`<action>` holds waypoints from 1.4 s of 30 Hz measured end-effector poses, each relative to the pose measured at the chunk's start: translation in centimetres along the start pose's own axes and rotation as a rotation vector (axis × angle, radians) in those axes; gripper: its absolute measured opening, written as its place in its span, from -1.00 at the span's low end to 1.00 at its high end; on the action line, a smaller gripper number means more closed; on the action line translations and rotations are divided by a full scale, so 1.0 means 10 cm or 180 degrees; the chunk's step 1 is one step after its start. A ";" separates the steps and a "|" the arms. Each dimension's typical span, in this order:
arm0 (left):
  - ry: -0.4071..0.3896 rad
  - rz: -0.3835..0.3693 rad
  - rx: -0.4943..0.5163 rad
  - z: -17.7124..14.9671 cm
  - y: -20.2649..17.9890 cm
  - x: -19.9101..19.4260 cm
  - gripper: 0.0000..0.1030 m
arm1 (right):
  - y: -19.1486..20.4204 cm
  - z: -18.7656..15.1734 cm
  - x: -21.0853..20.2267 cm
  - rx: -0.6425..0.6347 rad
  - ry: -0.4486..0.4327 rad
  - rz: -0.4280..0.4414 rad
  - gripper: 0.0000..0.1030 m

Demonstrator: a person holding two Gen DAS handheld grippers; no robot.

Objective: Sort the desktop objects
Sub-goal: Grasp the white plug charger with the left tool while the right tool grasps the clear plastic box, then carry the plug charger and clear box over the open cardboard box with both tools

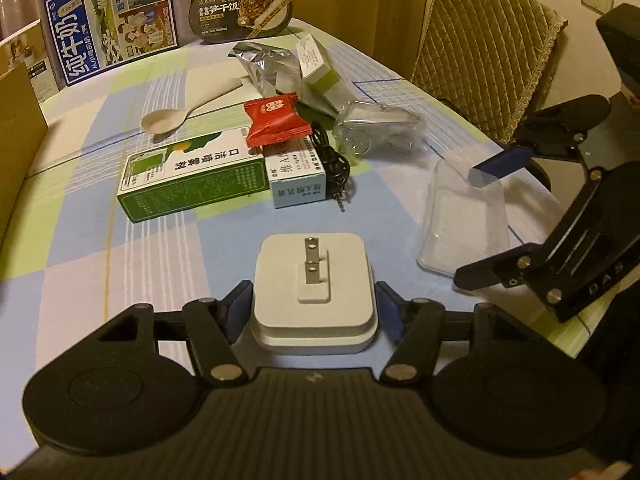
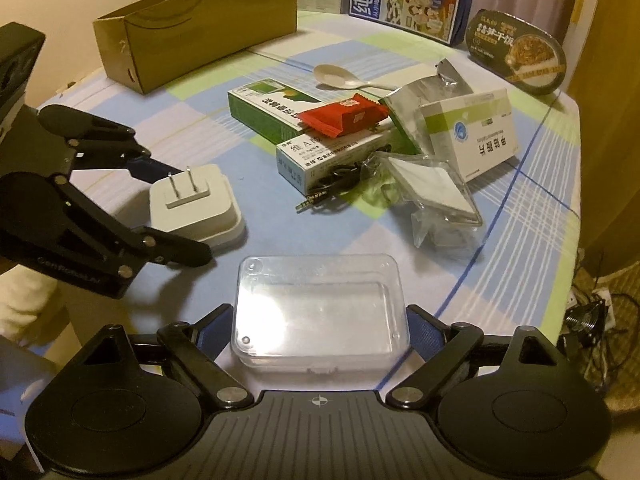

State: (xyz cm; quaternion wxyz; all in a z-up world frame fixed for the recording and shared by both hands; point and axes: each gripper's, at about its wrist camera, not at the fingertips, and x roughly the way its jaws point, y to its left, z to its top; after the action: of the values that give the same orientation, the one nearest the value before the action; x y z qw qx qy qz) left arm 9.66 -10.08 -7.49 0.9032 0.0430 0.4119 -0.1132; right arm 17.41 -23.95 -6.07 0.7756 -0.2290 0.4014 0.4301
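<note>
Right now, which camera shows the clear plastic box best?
The right wrist view: the clear rectangular plastic box sits whole and central there. The left wrist view shows it at the right side, partly behind the right tool.

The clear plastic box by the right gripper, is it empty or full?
Empty: the clear box shows only tablecloth through it, nothing inside.

**A checked table crowded with small things**

The table [image 2: 100,96] wore a cloth checked in pale blue, green and white. At its near edge lay a clear plastic box [image 2: 320,312] and, beside it, a white plug adapter [image 2: 196,208], prongs upward. Farther in lay a green carton [image 1: 192,176], a white carton [image 1: 298,178], a coiled black cable [image 1: 334,160], a pale spoon [image 1: 176,114] and a foil pouch [image 1: 264,66]. A brown cardboard box [image 2: 196,28] stood at the far side.
</note>
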 end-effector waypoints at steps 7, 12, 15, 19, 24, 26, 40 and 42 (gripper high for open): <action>0.0003 -0.0003 -0.0047 -0.03 0.11 -0.03 0.17 | 0.07 0.07 0.08 -0.0068 0.0028 -0.0071 0.68; -0.0011 -0.0022 -0.0116 -0.04 0.20 -0.11 0.17 | 0.12 0.20 -0.03 0.0086 -0.0016 -0.0130 0.60; -0.0074 -0.0010 -0.0155 -0.02 0.30 -0.23 0.17 | 0.23 0.35 -0.11 0.0023 -0.0064 -0.0173 0.60; -0.0192 0.0048 -0.0237 0.03 0.51 -0.46 0.17 | 0.42 0.61 -0.21 -0.0014 -0.0182 -0.0206 0.61; -0.0373 0.0213 -0.0374 0.09 0.93 -0.85 0.17 | 0.74 1.14 -0.28 -0.0084 -0.0423 -0.0147 0.61; -0.0476 0.0312 -0.0423 0.12 1.15 -1.04 0.17 | 0.90 1.40 -0.28 -0.0153 -0.0520 -0.0114 0.61; -0.0860 0.1073 -0.0531 0.30 3.12 -2.03 0.17 | 2.13 3.32 0.35 -0.0710 -0.0947 0.0127 0.61; -0.0845 0.1117 -0.0493 0.29 3.37 -1.99 0.17 | 2.25 3.47 0.52 -0.0728 -0.0913 0.0131 0.61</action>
State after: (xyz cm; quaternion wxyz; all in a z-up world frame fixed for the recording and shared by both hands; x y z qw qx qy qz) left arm 7.25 25.54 8.86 0.9559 0.0292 0.2831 0.0729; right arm 14.64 14.75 9.31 0.7849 -0.2437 0.2397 0.5168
